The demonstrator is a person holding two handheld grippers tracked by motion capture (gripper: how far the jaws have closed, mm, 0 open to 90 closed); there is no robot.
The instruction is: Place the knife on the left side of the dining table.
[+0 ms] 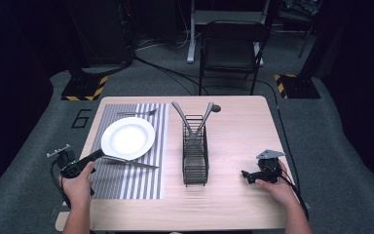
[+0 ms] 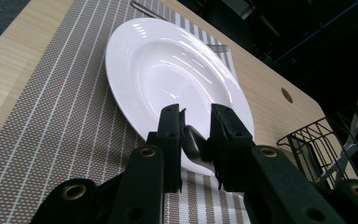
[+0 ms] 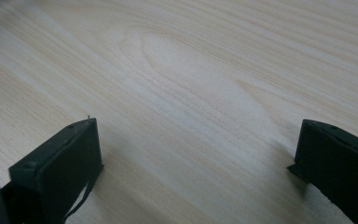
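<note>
Table [image 1: 233, 204]: one, light wood, with a round hole near its far edge.
Placemat [image 1: 141, 180]: one, grey with white stripes, lying on the left half of the table.
Plate [image 1: 127, 138]: one, white, round, resting on the placemat toward its far end.
Fork [image 1: 137, 113]: one, lying on the placemat beyond the plate, apart from it.
Knife [image 1: 131, 163]: one, metal, its blade stretched over the placemat just on the near side of the plate, its handle end toward the left gripper.
Rack [image 1: 195, 155]: one, black wire, narrow and long, standing at the middle of the table to the right of the placemat.
Utensils in rack [image 1: 193, 117]: two, long-handled and grey, leaning out of the rack's far end in a V; what kind they were could not be told.
Left gripper [image 1: 99, 154]: one, held in the person's left hand [image 1: 79, 181] at the near left edge of the table; in the left gripper view its jaws stood close together, clamped on the knife's metal handle end [image 2: 196, 144], just in front of the plate's rim.
Right gripper [image 1: 246, 173]: one, held in the person's right hand [image 1: 277, 187] on the near right of the table, well apart from the rack; in the right gripper view its jaws stood wide apart over bare wood with nothing between them.
Chair [image 1: 231, 46]: one, dark, folding, on the floor beyond the table.
Floor marking [image 1: 82, 118]: one figure "6" on the grey carpet left of the table.
</note>
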